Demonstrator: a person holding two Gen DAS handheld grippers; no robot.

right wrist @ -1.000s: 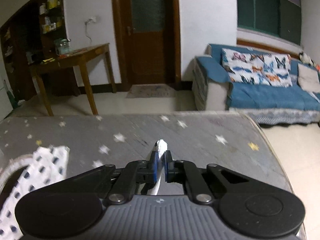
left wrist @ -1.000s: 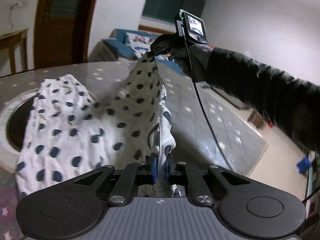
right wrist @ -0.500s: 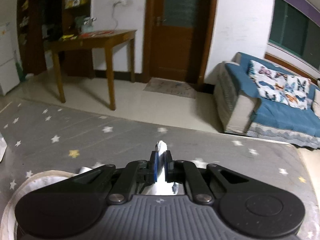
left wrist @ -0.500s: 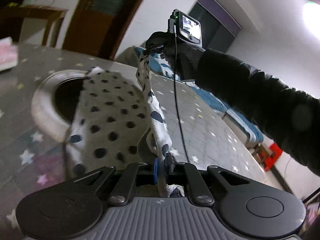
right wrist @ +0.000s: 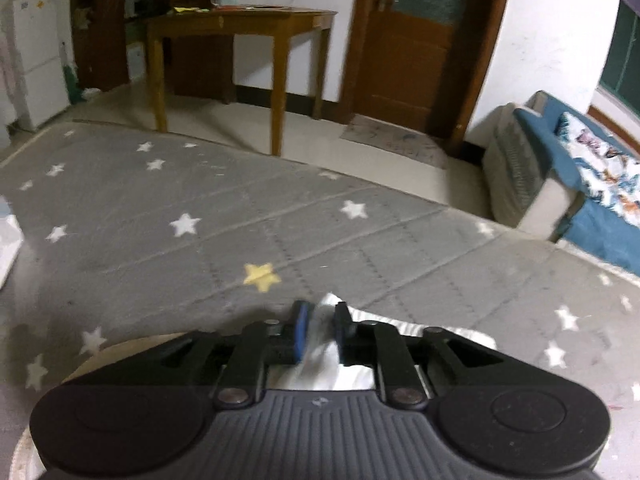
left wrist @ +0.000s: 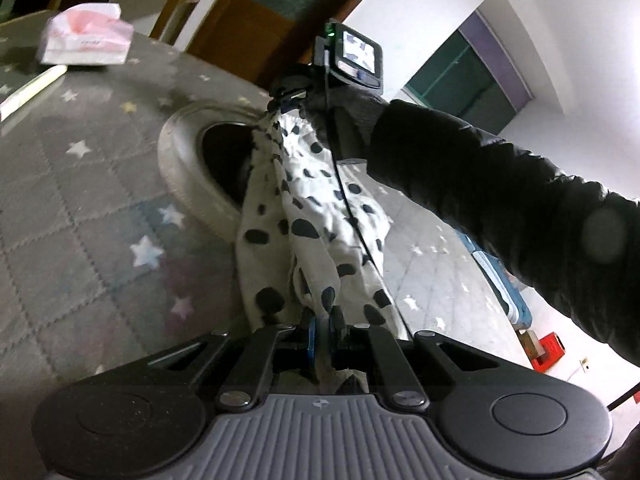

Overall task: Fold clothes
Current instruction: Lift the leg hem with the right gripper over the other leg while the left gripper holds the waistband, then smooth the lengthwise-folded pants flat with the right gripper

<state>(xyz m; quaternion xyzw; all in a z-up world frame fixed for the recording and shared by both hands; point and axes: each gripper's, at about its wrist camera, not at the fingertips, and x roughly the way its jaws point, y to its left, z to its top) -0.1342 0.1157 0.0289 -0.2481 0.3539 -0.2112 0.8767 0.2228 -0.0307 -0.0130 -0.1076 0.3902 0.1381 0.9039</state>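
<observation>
The spotted garment (left wrist: 316, 216) hangs off the surface, stretched between the two grippers above the star-patterned mat (left wrist: 80, 200) and partly over the pale ring (left wrist: 180, 168) that lies on the mat. The left gripper (left wrist: 323, 334) is clenched on the garment's near edge. The right gripper (right wrist: 320, 330) has white cloth between its blue pads (right wrist: 301, 330), but the pads stand visibly apart, so the grip appears loosened; whether the cloth is fully let go cannot be told. To do this step well, keep the held edge taut and level, carry the garment clear of the ring, and lower it onto open mat so the halves meet edge to edge before either grip is released. Compared with the frame one second earlier, the garment lay spread across the mat and ring and is now gathered into a narrow hanging band, and the right pads, then pressed close on the cloth, have widened.
</observation>
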